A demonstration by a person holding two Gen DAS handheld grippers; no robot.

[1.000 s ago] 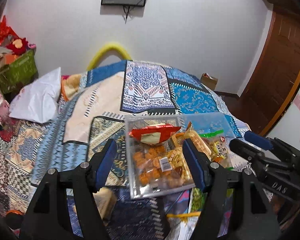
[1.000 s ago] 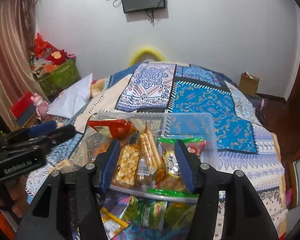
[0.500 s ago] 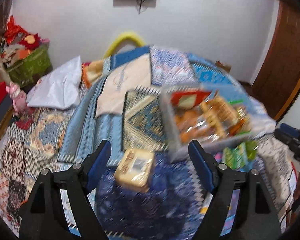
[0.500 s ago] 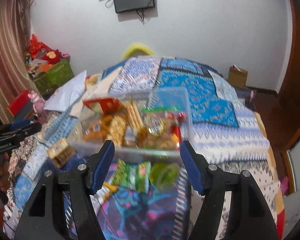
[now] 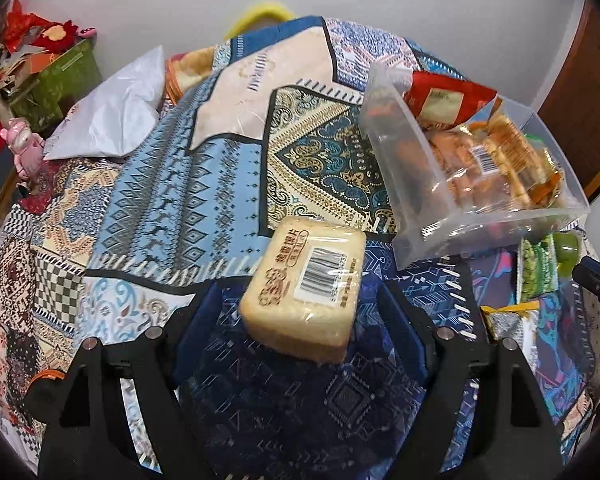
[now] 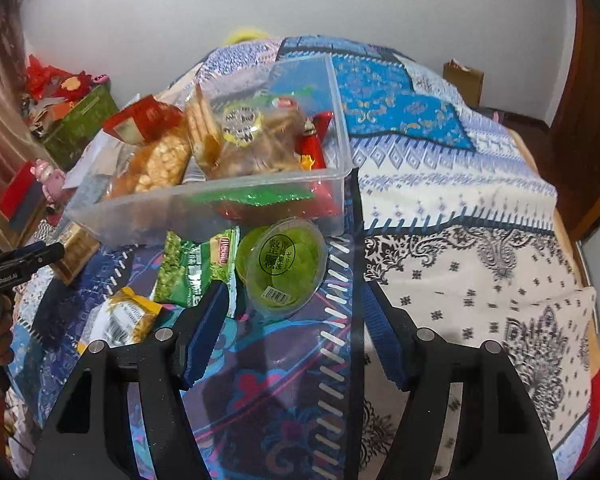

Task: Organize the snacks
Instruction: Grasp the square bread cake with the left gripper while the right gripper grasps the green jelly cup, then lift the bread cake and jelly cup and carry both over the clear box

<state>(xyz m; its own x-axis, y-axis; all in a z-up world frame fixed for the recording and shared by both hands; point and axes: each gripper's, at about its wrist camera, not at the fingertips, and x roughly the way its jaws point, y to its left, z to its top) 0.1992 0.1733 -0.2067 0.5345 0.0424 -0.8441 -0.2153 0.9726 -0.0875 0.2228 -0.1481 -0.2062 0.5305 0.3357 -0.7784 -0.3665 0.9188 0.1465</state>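
A clear plastic bin (image 5: 428,224) full of snack packs lies on the patterned bedspread; it also shows in the right wrist view (image 6: 220,204). My left gripper (image 5: 302,320) is open with a wrapped beige bread pack (image 5: 306,286) lying between its fingers, not gripped. My right gripper (image 6: 290,324) is open just short of a green jelly cup (image 6: 282,266). A green pea snack pack (image 6: 192,268) and a yellow packet (image 6: 126,316) lie to the left of the cup. The left gripper (image 6: 16,260) shows at the right wrist view's left edge.
A white pillow (image 5: 112,116) and a green basket of toys (image 5: 56,80) are at the far left. A cardboard box (image 6: 462,76) and a brown door (image 6: 588,92) are at the right. The bed drops off to the right (image 6: 580,280).
Both grippers pulled back from the bin and dropped lower. The left one swung left and down onto the bread pack; the right one now faces the green jelly cup.
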